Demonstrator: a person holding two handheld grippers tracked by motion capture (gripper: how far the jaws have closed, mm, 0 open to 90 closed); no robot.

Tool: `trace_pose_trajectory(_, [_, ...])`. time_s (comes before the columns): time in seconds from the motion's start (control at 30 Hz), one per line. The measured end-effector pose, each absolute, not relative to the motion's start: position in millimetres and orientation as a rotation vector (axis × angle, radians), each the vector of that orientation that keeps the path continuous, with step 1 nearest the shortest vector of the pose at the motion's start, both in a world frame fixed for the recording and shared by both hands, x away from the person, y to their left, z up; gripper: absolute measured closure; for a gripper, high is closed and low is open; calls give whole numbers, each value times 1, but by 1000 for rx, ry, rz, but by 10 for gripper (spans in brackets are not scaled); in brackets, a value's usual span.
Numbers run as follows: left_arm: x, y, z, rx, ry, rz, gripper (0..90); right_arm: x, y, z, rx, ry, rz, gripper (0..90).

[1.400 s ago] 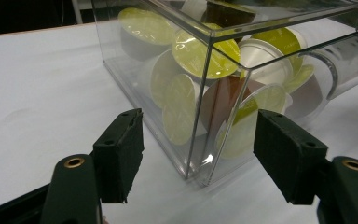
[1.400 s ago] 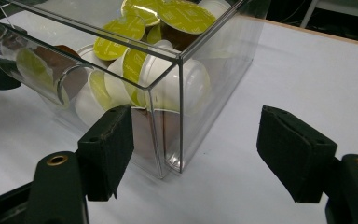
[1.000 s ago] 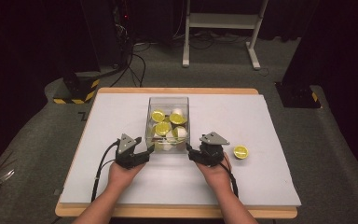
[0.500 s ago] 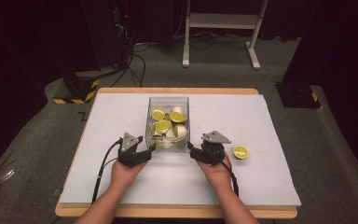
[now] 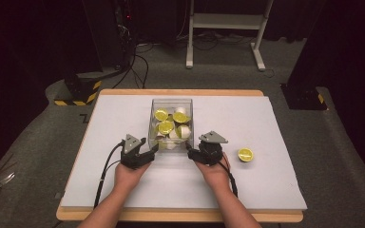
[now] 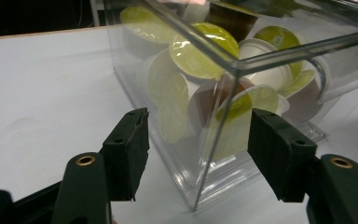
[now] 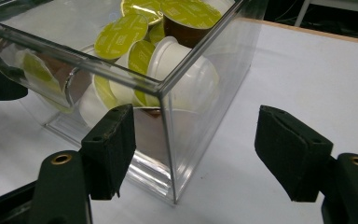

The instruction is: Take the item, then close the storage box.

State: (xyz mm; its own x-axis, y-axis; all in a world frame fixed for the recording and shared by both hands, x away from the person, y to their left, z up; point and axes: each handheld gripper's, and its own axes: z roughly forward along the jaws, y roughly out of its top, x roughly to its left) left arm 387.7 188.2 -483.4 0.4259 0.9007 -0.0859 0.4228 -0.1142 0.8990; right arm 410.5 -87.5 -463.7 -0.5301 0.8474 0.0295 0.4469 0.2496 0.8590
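A clear plastic box (image 5: 171, 121) stood in the middle of the desk (image 5: 275, 123), filled with coffee capsules (image 5: 165, 127) with yellow-green lids. One more capsule (image 5: 245, 154) lay alone on the desk, to the right of the right gripper and well apart from the box.

The left gripper (image 5: 145, 153) was at the near left corner of the box. In the left gripper view its jaws stood spread with that corner between them; they had just been closing a little, but the pads did not press on the walls. The right gripper (image 5: 196, 153) was at the near right corner. In the right gripper view its jaws were also spread around the corner; they had closed somewhat, and a clear gap stayed at the outer jaw.

The capsules lower in the box were hard to count, because reflections in the walls blurred them. The far part of the box was cut off in both gripper views.
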Motion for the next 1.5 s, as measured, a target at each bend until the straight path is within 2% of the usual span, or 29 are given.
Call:
trace_pose_trajectory(0.5, [393, 186, -485, 1702, 1223, 633, 431, 419, -86, -464, 1209, 2066, 1185, 300])
trace_pose_trajectory(0.77, [383, 190, -479, 1722, 1169, 589, 388, 416, -90, -460, 1185, 2073, 1216, 306])
trace_pose_trajectory(0.87, [372, 198, -476, 1727, 1145, 575, 381, 409, -94, -456, 1146, 2072, 1237, 335])
trace_pose_trajectory(1.2, [342, 232, -470, 1770, 1110, 534, 372, 386, -117, -448, 1114, 2066, 1245, 348])
trace_pose_trajectory(1.5, [331, 266, -483, 1848, 1158, 569, 362, 372, -146, -462, 1147, 2067, 1172, 383])
